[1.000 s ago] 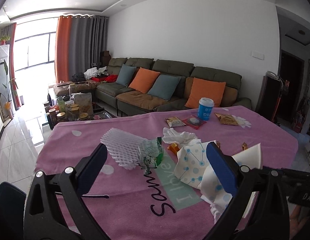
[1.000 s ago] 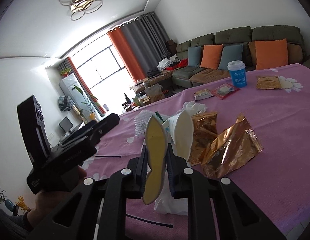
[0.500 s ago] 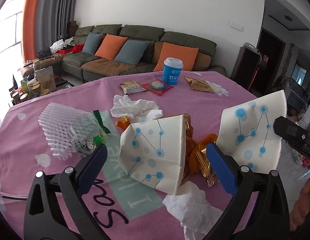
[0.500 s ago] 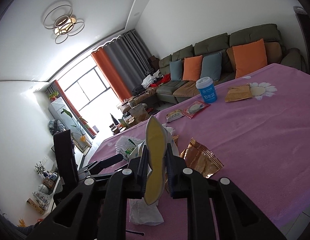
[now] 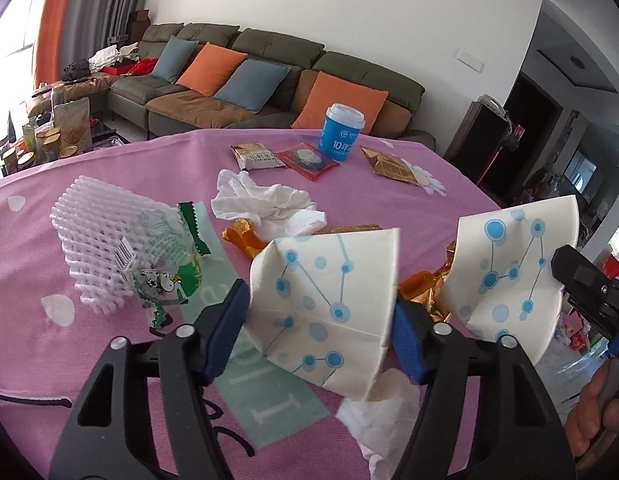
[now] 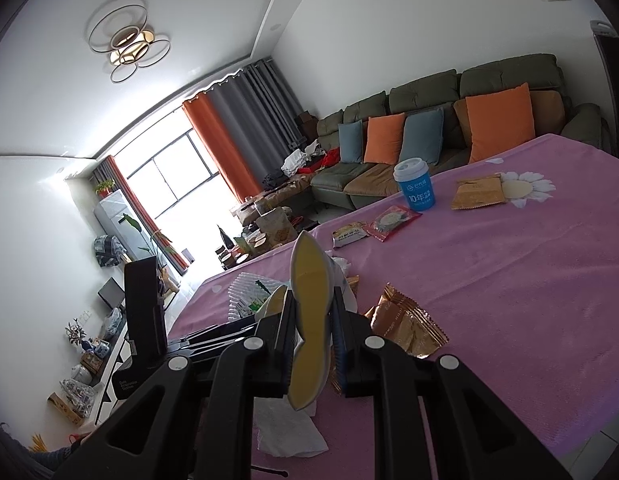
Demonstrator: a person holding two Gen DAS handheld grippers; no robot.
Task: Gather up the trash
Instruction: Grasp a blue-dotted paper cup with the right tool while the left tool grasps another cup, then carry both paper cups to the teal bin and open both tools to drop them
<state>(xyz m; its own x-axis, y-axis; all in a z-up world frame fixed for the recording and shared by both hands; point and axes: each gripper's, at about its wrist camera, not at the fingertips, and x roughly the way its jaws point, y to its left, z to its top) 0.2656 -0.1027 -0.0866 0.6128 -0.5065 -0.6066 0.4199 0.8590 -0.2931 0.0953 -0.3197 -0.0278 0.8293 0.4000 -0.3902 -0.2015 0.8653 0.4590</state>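
Trash lies on a pink tablecloth (image 5: pixel 121 364). My left gripper (image 5: pixel 321 324) has its jaws on both sides of a flattened white paper cup with blue dots (image 5: pixel 329 300), touching or nearly touching it. My right gripper (image 6: pixel 311 332) is shut on a second flattened paper cup (image 6: pixel 309 320), held edge-on above the table; this cup also shows at the right of the left wrist view (image 5: pixel 509 276). White foam fruit netting (image 5: pixel 97 240), a green wrapper (image 5: pixel 169 276), crumpled tissues (image 5: pixel 265 204) and gold foil wrappers (image 6: pixel 405 324) lie around.
A blue lidded cup (image 5: pixel 341 132), snack packets (image 5: pixel 257 156), a red packet (image 5: pixel 309 160) and a gold packet (image 5: pixel 389 164) sit at the far side. A tissue (image 5: pixel 381 412) lies near the front edge. A sofa (image 5: pixel 269 80) stands behind the table.
My left gripper moved forward onto the dotted paper cup and its jaws narrowed around it. My right gripper lifted its flattened cup up and to the right, off the pile.
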